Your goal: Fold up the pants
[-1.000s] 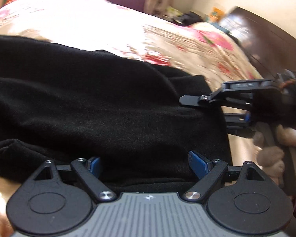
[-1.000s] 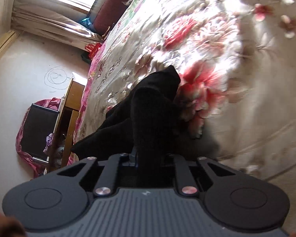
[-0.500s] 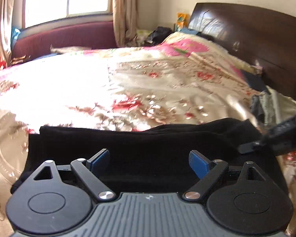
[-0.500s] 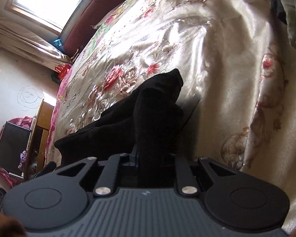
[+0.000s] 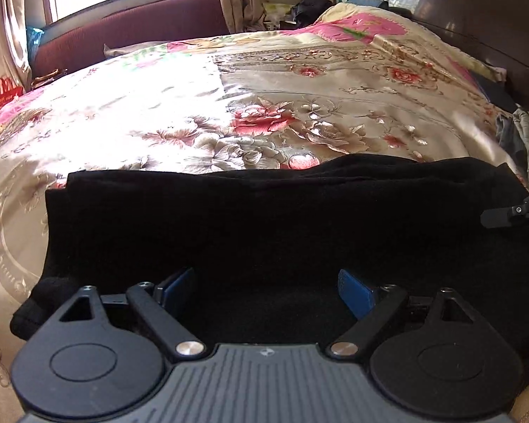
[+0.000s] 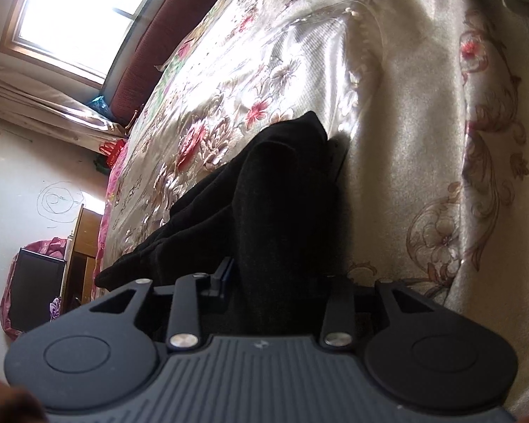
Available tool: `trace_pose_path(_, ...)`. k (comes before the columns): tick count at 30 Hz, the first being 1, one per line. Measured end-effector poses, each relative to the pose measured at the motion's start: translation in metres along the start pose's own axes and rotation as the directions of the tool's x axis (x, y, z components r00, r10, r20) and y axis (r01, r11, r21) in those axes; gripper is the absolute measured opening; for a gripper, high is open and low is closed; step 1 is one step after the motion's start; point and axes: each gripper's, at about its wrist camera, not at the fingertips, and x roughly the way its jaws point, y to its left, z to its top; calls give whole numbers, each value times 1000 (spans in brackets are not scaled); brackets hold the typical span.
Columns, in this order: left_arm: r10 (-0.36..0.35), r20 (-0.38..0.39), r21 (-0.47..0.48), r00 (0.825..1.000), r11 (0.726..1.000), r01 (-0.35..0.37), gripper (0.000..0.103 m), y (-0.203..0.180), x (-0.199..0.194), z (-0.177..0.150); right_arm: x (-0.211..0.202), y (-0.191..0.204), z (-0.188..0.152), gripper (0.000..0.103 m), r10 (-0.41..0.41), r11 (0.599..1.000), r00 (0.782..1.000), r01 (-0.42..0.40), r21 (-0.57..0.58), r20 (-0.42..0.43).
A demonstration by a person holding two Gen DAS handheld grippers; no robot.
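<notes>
The black pants [image 5: 264, 218] lie folded across the flowered bedspread [image 5: 264, 105], right in front of me. My left gripper [image 5: 266, 289] is open, its blue pads [image 5: 352, 292] spread wide over the near edge of the cloth. My right gripper [image 6: 264, 282] is shut on a bunched fold of the pants [image 6: 278, 194], tilted on its side. One of its fingers shows at the right edge of the left wrist view [image 5: 511, 211], at the pants' right end.
A dark wooden headboard [image 5: 476, 17] stands at the right. A maroon bench [image 5: 130, 31] runs under the window. Loose clothes [image 5: 522, 137] lie on the bed's right side. A wooden cabinet [image 6: 81, 246] stands beside the bed.
The left gripper has drawn back and levelled out, so the pants now sit lower in its view. The right gripper keeps its hold and has moved with the cloth across the bed.
</notes>
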Motion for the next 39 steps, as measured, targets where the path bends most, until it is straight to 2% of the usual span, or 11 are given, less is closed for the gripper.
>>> trace_pose_path(2,-14,27,-5,1000,1000,14,100,0,-9,1,-9,-2,0,20,25,999,1000,-25,29,16)
trace_pose_path(5,-30,44,25,999,999,29,101,-4,-12,-7,-28,4,-3,17,64,997,997,-66,28,51)
trace_pose_path(7,-19,40,41,999,999,17,102,-9,-3,-16,-28,8,-2,17,28,999,998,-30,26,51)
trace_pose_path(10,-8,86,70,996,998,2,102,-13,-8,-23,-26,11,2,17,30,992,999,-35,120,41)
trace_pose_path(14,-72,118,-7,990,997,73,103,7,-10,-31,-35,61,8,17,36,998,999,-38,56,36)
trace_pose_path(17,-102,124,-11,987,994,104,103,15,-13,-32,-29,114,12,19,-28,999,999,28,-15,17)
trace_pose_path(24,-201,130,-93,971,972,214,103,44,-20,-37,36,232,-22,24,-89,971,994,71,-229,-67)
trace_pose_path(27,-237,116,-133,965,959,251,103,56,-23,-36,77,269,-46,33,-157,946,982,118,-301,-108)
trace_pose_path(33,-271,107,-230,957,929,289,99,86,-33,-38,150,296,-76,31,-206,919,968,142,-369,-140)
trace_pose_path(36,-305,106,-273,947,906,322,99,96,-34,-40,165,300,-83,33,-168,949,974,117,-293,-155)
trace_pose_path(39,-333,103,-298,937,889,348,99,106,-41,-48,179,309,-94,50,-177,951,961,112,-287,-212)
